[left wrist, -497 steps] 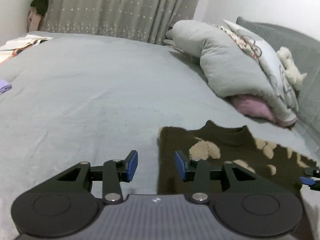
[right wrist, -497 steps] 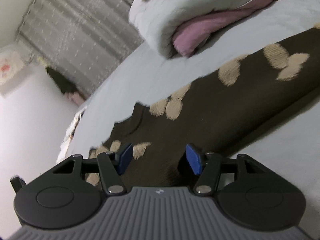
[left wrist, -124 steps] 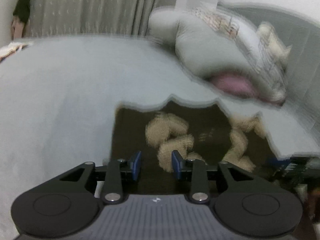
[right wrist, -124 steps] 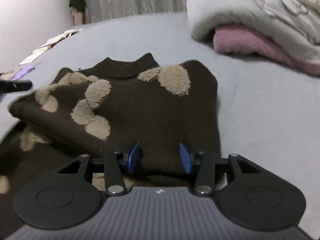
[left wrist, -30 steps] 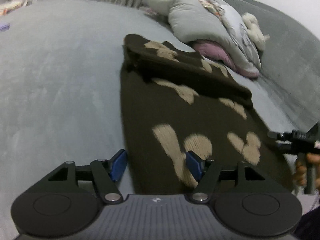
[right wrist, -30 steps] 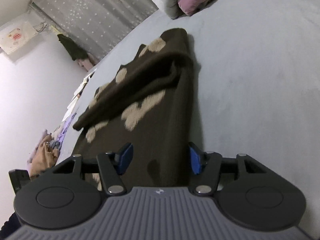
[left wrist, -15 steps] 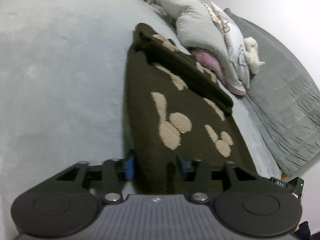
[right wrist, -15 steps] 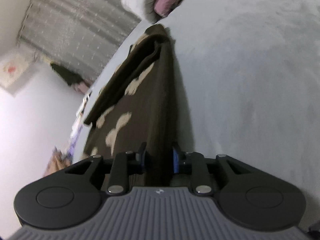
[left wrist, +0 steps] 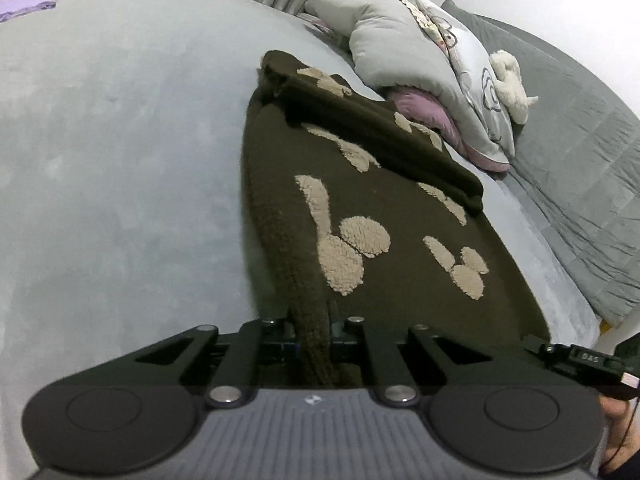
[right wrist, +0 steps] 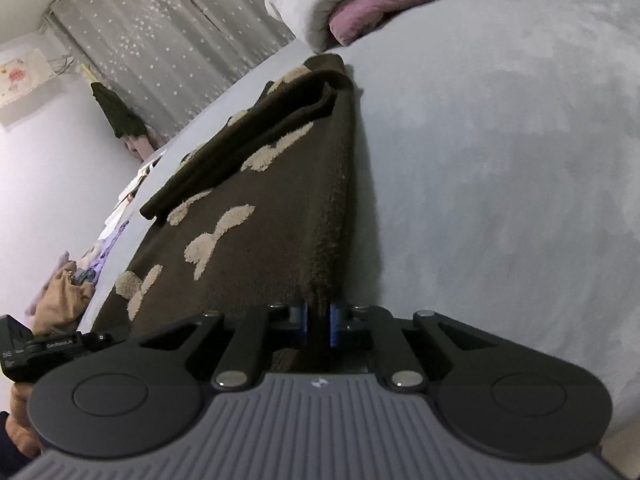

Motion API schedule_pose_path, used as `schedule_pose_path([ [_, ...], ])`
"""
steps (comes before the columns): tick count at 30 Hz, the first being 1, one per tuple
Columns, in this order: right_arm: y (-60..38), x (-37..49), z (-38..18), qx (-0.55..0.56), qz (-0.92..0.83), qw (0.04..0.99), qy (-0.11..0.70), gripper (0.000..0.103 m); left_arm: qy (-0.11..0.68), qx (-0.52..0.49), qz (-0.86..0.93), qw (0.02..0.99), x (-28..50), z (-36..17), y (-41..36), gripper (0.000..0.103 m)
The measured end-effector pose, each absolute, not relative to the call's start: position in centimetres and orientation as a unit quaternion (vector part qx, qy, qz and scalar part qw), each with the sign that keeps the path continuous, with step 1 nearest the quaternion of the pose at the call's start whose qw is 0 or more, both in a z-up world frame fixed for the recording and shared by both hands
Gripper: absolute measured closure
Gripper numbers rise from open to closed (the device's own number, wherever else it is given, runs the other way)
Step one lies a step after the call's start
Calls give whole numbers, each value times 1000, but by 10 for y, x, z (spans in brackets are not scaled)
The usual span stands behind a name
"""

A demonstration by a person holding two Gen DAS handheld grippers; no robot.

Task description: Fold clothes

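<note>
While the brown sweater (left wrist: 360, 208) lies flat on the grey bed (left wrist: 120, 140), sleeves folded across its chest, both its hem corners are pinched: left gripper (left wrist: 312, 338) and right gripper (right wrist: 318, 326) are closing tight on the knit. Bare bedding flanks both long edges; pillows (left wrist: 420, 60) sit beyond its collar.

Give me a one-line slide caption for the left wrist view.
Left gripper closing on the near hem corner of a brown sweater with beige patches, laid on a grey bed, sleeve folded across.
</note>
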State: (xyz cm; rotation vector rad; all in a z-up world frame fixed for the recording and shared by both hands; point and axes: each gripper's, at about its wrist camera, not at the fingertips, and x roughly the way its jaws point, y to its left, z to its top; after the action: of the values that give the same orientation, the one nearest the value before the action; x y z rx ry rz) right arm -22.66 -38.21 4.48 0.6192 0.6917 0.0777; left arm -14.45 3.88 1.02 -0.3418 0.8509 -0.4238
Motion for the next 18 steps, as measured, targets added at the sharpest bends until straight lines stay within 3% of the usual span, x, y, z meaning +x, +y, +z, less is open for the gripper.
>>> schedule_pose_path([
  [18, -390, -253, 89, 302, 44, 909, 283, 95, 425, -19, -150, 893, -171, 45, 8, 96],
])
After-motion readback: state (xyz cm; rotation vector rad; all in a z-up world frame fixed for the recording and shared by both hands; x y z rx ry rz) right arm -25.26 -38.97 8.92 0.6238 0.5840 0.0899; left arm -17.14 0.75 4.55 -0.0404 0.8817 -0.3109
